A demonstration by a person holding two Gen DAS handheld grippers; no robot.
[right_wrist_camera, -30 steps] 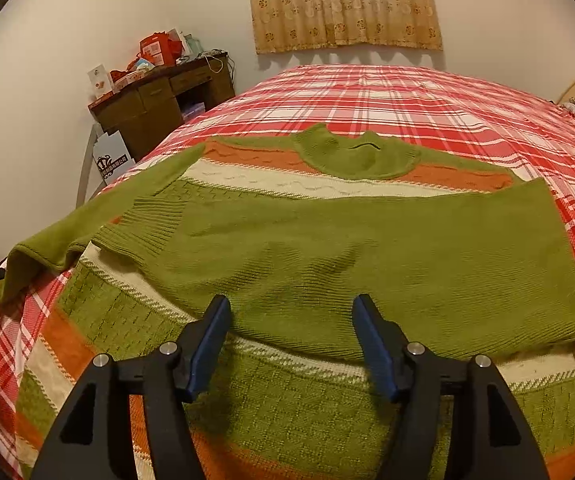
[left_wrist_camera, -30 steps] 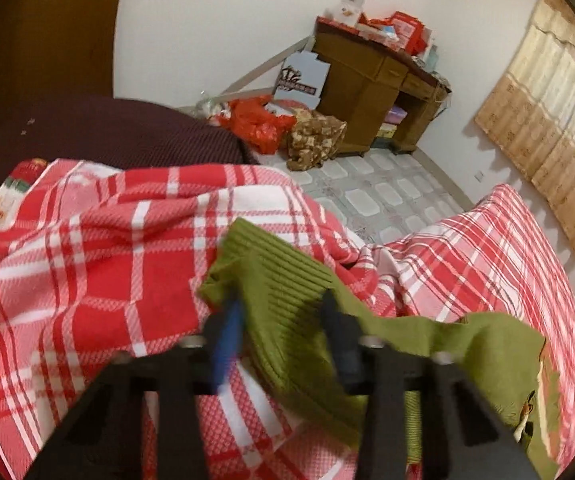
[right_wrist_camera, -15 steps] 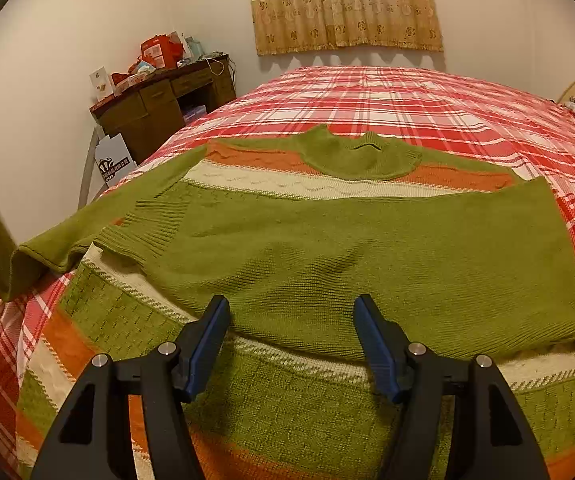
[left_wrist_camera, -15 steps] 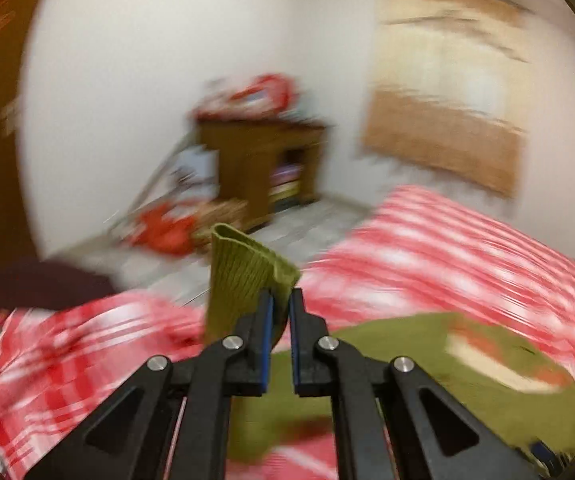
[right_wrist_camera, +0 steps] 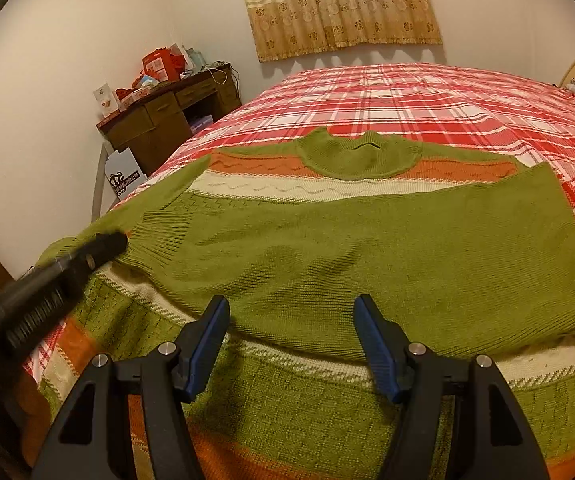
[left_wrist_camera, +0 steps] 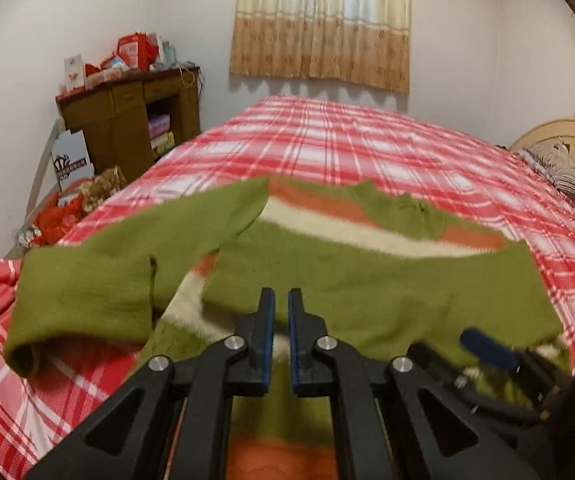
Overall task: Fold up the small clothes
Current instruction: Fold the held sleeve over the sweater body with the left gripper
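Sweater [right_wrist_camera: 367, 248], green knit with orange and cream stripes, lies flat on the red plaid bedspread [right_wrist_camera: 427, 96], collar toward the curtain [right_wrist_camera: 339, 4]. One sleeve is folded across the chest; the other sleeve [left_wrist_camera: 87, 280] trails toward the bed's edge. Left gripper [left_wrist_camera: 280, 312] hovers over the sweater's lower body, tongs nearly together, nothing visible between them. Right gripper [right_wrist_camera: 291, 344] sits above the hem, tongs wide apart. Wooden desk [right_wrist_camera: 167, 120] stands by the wall.

A big bed [right_wrist_camera: 407, 96] has a red checked cover. A brown desk [right_wrist_camera: 167, 120] with red boxes [right_wrist_camera: 163, 65] on top stands near its left edge. Yellow curtains [right_wrist_camera: 339, 4] hang behind.
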